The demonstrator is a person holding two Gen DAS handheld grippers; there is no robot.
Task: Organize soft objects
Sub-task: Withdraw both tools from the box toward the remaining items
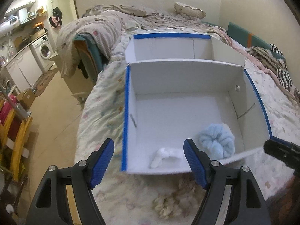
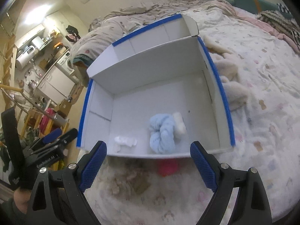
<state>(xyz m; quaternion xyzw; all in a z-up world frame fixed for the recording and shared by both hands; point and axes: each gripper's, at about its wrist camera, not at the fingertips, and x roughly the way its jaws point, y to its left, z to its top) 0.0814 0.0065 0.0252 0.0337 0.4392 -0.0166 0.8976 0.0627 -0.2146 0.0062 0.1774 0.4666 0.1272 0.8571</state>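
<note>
Blue scrunchie (image 2: 162, 134) lies in white box (image 2: 213, 101) near front wall, just ahead of right gripper (image 2: 148, 166), long axis running away from it. White fluff (image 2: 124, 142) sits to its left. Left gripper (image 1: 149, 164) & right: both spread apart, nothing held, above the bedspread (image 2: 262, 93).

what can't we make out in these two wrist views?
- Red item, right wrist: the white box front wall cuts it off; blurred, identity unclear.
- Cream piece, right wrist: half hidden behind the light blue scrunchie.
- Far compartment floor, both views: hidden by the divider.
</note>
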